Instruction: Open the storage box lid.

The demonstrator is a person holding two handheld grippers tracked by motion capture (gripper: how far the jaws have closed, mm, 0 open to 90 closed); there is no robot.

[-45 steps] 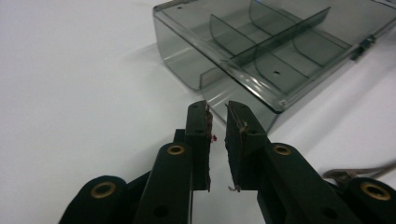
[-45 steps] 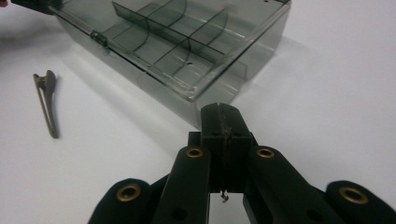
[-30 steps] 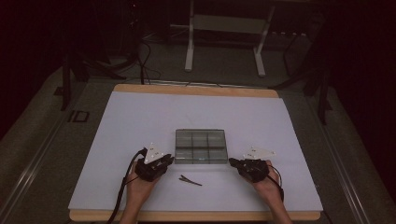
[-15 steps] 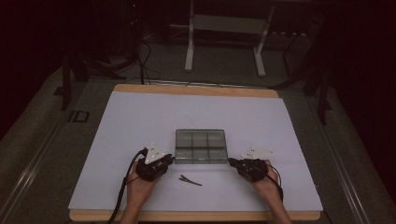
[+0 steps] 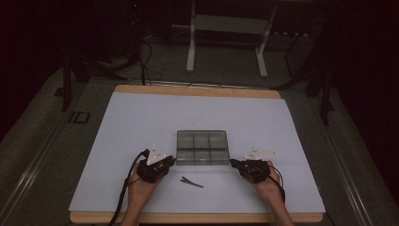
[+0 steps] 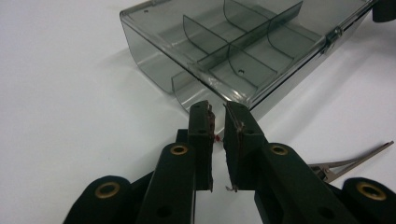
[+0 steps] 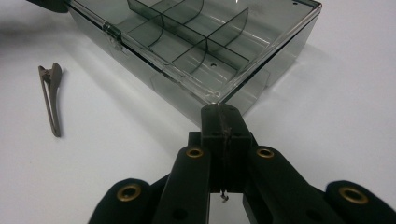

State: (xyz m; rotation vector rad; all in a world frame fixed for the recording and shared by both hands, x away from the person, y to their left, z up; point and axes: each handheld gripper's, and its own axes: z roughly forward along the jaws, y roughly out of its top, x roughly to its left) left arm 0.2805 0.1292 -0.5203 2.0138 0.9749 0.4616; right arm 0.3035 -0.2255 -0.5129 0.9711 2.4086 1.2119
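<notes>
A smoky clear compartment box (image 5: 201,147) lies closed in the middle of the white sheet, its latch (image 7: 111,33) on the front side. My left gripper (image 5: 171,161) points at the box's front left corner (image 6: 219,99). Its jaws have just been closing, and a narrow gap with nothing in it stays between the fingertips (image 6: 200,112). My right gripper (image 5: 233,162) is at the front right corner (image 7: 215,97), its jaws pressed together with the tips (image 7: 219,111) against the box. A metal hair clip (image 5: 192,181) lies on the sheet in front of the box, between my hands.
The white sheet (image 5: 141,122) covers a wooden-edged table (image 5: 197,90). A white stand's legs (image 5: 226,42) and cables lie on the dark floor beyond the far edge. A cable (image 5: 123,193) trails from the left gripper toward the near edge.
</notes>
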